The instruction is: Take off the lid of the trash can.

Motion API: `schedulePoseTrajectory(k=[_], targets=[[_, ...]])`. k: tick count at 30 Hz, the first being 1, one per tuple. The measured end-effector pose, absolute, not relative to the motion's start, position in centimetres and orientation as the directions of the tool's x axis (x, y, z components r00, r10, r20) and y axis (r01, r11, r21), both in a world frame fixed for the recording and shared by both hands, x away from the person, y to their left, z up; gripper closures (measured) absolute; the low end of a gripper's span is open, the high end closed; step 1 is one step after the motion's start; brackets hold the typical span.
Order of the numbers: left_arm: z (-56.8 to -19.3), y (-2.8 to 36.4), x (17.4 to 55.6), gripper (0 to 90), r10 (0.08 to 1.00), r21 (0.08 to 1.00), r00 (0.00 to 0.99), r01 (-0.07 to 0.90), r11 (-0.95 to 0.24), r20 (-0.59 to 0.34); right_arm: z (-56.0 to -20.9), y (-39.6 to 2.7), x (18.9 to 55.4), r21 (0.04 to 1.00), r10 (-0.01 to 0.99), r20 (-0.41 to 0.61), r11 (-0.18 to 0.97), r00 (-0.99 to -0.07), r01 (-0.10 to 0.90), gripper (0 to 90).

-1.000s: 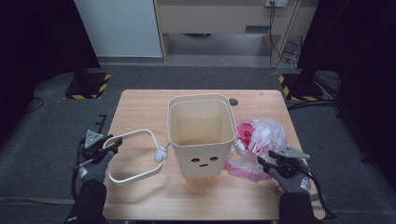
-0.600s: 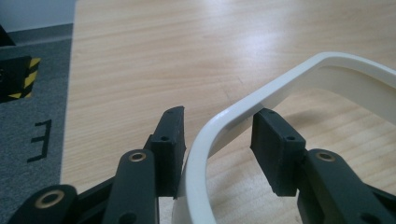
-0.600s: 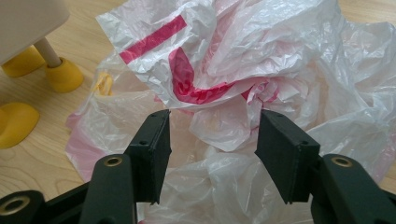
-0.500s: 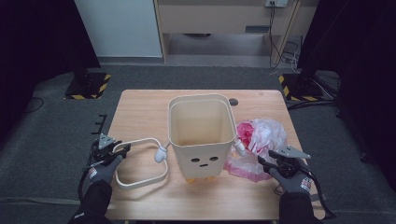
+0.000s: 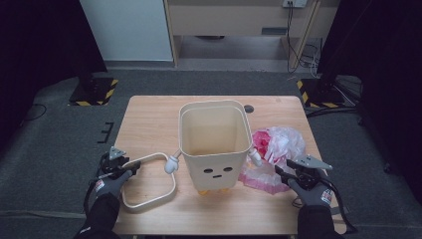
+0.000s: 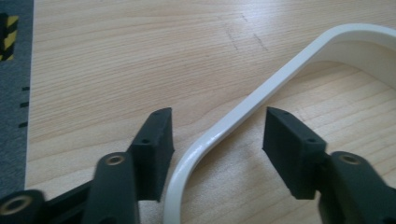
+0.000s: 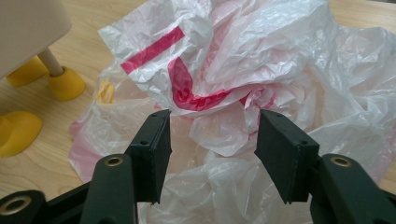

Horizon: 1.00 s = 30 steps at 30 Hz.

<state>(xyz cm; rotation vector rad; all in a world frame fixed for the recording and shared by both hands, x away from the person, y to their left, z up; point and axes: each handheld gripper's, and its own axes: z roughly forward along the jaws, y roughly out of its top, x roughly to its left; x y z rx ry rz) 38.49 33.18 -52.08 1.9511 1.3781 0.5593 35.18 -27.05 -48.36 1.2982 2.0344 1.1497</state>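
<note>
Now the left gripper (image 6: 217, 135) has just opened around the white ring (image 6: 261, 95); lift away cleanly, while the right gripper (image 7: 212, 140) hangs open over the plastic bag (image 7: 261, 60).

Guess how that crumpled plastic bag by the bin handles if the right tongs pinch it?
The plastic bag looks thin and crumpled, so probably floppy and very light. The glossy film may slip. The open right tongs would likely catch one fold, leaving the rest trailing.
</note>
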Motion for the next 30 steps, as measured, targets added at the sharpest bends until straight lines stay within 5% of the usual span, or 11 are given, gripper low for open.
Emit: schedulePoseTrajectory(k=[12,21,30], targets=[[-49.4,34.2,35.2,26.0,0.948,0.783,0.301,0.612,-0.114,-0.097,-47.5,-27.5,34.9,0.867,0.906,0.074,0.148,-0.417,0.476,45.5],[-47.6,33.1,31.7,24.8,0.937,0.813,0.326,0.575,-0.090,-0.128,-47.1,-27.6,35.0,0.882,0.911,0.063,0.140,-0.407,0.450,44.7],[-49.0,33.8,32.6,25.7,0.953,0.739,0.272,0.668,-0.088,-0.133,-46.6,-27.5,35.3,0.893,0.915,0.069,0.122,-0.399,0.434,45.2]])
